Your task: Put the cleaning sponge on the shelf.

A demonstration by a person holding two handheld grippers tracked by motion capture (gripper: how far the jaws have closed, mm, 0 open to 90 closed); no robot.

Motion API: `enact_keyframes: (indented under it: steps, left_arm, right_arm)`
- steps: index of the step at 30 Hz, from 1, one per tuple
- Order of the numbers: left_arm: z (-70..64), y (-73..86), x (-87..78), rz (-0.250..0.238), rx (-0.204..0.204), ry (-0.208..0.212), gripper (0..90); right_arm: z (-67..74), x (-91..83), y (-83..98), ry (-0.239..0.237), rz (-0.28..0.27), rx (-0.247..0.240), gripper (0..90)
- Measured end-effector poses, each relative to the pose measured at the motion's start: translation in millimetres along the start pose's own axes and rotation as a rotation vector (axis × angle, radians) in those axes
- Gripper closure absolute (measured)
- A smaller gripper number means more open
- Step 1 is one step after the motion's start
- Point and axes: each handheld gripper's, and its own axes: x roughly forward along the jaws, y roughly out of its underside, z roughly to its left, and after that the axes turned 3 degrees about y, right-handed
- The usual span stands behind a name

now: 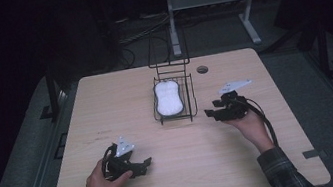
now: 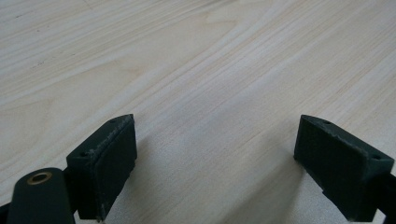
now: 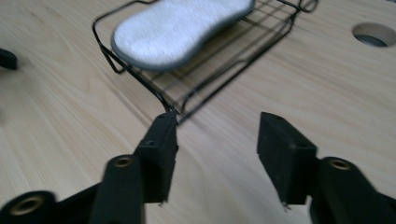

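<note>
In the wire basket (image 1: 190,95) at the table's (image 1: 104,98) middle lies a white sponge (image 1: 168,98). Just right of it, the right gripper (image 1: 211,113) holds nothing, jaws parted. The left gripper (image 1: 146,163), near the front edge, gapes wide, empty.

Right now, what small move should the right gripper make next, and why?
Probably ease the right gripper forward toward the wire basket. Its jaws stand open with nothing between them, just short of the basket's near corner, and the white sponge lies inside.
</note>
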Motion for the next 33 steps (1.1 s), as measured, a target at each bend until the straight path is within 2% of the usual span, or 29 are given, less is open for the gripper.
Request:
enact_keyframes:
  steps: [5, 12, 15, 19, 22, 25, 29, 33]
  left_arm:
    - [0.0, 0.0, 0.0, -0.001, -0.001, -0.001, 12.3]
    - [-0.1, 0.0, 0.0, -0.001, -0.001, 0.0, 12.3]
    - [-0.1, 0.0, 0.1, -0.002, -0.001, -0.001, 12.3]
    - [-0.1, 0.0, 0.1, -0.002, -0.002, -0.001, 12.3]
    - [-0.1, 0.0, 0.1, -0.002, -0.001, -0.001, 12.3]
    - [-0.1, 0.0, 0.2, -0.002, -0.001, 0.0, 12.3]
    - [0.0, 0.0, 0.1, -0.001, -0.001, -0.001, 12.3]
    - [-0.1, 0.0, 0.1, -0.002, -0.001, -0.001, 12.3]
  right_arm:
    - [-3.2, -12.7, 18.7, 0.028, 0.006, 0.007, 31.6]
    - [-5.9, -35.2, 49.1, 0.07, 0.031, 0.034, 26.2]
    - [-5.4, -46.2, 61.2, 0.1, 0.023, 0.034, 24.5]
    - [-5.9, -58.2, 77.5, 0.112, 0.013, 0.066, 17.8]
    - [-5.0, -63.1, 89.2, 0.118, 0.02, 0.074, 14.1]
    - [-2.1, -66.4, 102.4, 0.153, 0.039, 0.064, 13.1]
    - [1.7, -68.7, 116.7, 0.181, 0.078, 0.049, 6.9]
    - [3.5, -69.5, 128.2, 0.194, 0.097, 0.041, 3.4]
